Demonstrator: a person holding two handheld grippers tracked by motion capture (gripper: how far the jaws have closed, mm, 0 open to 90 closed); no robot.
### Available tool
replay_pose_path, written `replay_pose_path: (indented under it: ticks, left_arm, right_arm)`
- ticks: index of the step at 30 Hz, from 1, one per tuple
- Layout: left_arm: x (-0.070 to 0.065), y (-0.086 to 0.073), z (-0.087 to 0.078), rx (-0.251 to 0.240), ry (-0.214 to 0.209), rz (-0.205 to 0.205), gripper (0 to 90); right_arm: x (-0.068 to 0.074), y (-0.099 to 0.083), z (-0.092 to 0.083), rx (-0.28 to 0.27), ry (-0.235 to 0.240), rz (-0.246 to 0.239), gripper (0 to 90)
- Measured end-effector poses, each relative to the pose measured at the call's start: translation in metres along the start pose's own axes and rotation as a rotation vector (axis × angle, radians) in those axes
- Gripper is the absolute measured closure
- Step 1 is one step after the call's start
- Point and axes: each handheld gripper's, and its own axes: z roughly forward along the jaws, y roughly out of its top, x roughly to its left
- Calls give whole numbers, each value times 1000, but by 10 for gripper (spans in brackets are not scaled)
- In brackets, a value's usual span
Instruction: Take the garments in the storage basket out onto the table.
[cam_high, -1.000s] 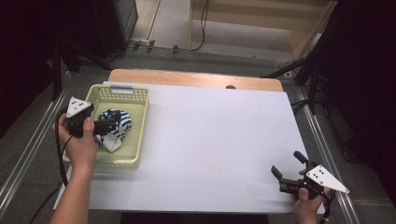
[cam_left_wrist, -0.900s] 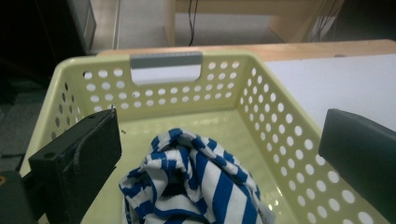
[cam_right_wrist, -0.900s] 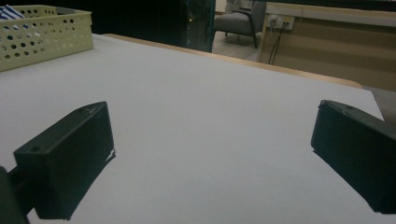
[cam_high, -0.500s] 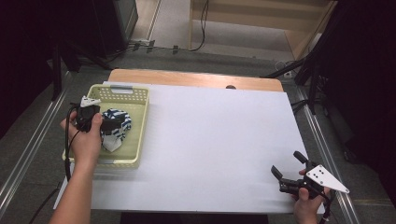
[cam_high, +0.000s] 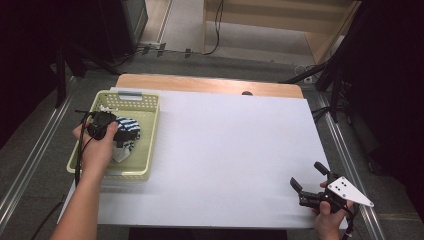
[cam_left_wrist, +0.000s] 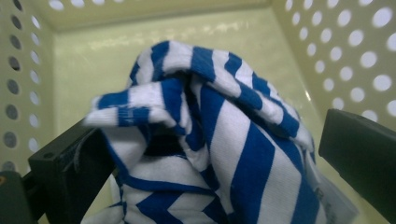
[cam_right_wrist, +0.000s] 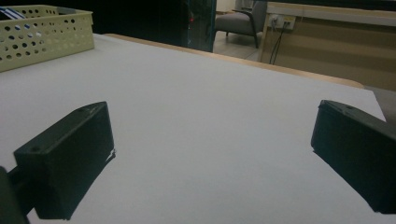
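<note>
Table (cam_high: 230, 150): basket (cam_high: 145, 107) far left. Striped cloth (cam_left_wrist: 210, 140) bunched inside, directly between left gripper's (cam_left_wrist: 210, 158) spread jaws, not yet pinched. Right gripper (cam_high: 310, 186) spread, idle at near right, well apart.

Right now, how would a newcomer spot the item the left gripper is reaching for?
Find the pale yellow-green perforated basket at the white table's left edge. Inside lies a crumpled cloth; its blue and white stripes are unmistakable.

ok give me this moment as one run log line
left hand-held gripper: open, jaws either side of striped cloth in basket | right hand-held gripper: open, idle over white table
</note>
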Motion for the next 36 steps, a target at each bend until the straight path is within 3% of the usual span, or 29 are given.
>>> replay_pose_path:
  ticks: [7,18,22,31,36]
  left_arm:
    - [-2,2,11,99,6,15,0]
    - [-3,4,17,166,24,-11,20]
    - [-5,4,21,189,109,-11,133]
    - [-6,4,22,197,137,16,276]
    - [-8,6,21,209,154,62,364]
  right_arm:
    - [-1,0,0,-1,2,1,0]
    - [-1,0,0,-3,4,2,0]
    - [-1,0,0,-2,4,3,0]
    - [0,0,1,0,2,0,0]
    - [0,0,1,3,1,1,0]
